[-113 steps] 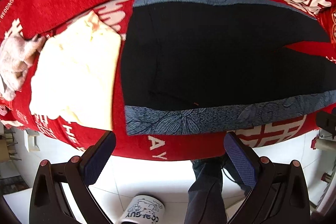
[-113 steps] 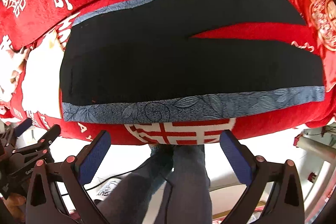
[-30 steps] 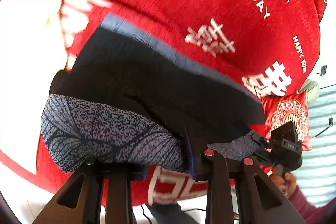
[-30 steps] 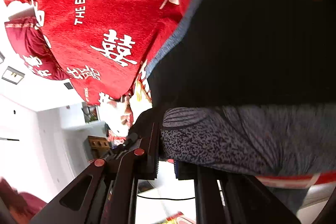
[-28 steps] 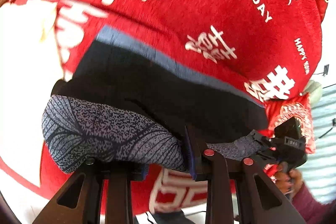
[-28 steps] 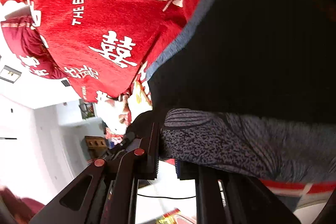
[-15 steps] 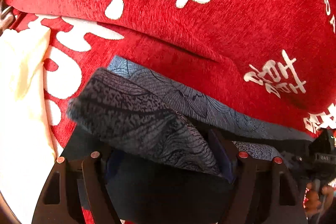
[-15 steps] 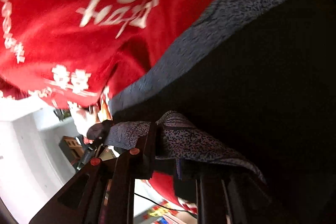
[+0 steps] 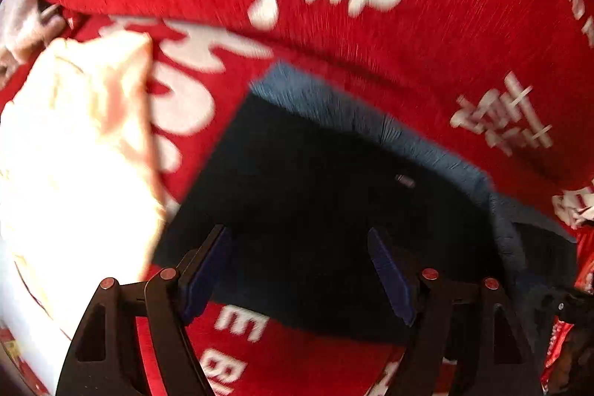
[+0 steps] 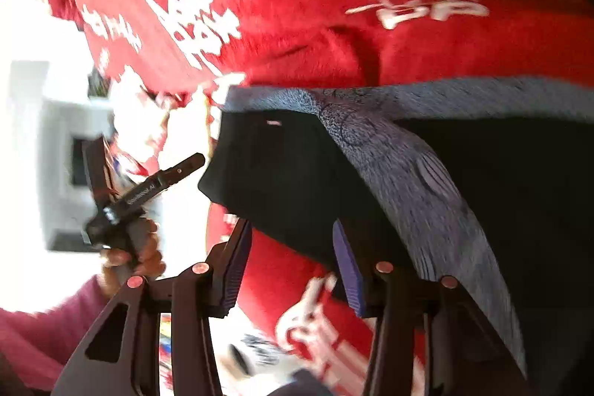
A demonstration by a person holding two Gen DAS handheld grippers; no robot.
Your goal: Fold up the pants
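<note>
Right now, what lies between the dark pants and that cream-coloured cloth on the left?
Only the red sofa cover with white characters separates the dark pants from the cream-coloured cloth, visible in the left wrist view.

The pants (image 9: 315,180) lie on the blanket (image 9: 371,43), in the lower middle of the left wrist view. A cloth (image 9: 74,154) lies on the same blanket at the left of the frame, just beside the pants. In the right wrist view the pants (image 10: 482,192) fill the right half, with one strip folded over them. The left gripper (image 10: 148,188) is at the left, beside their edge.
</note>
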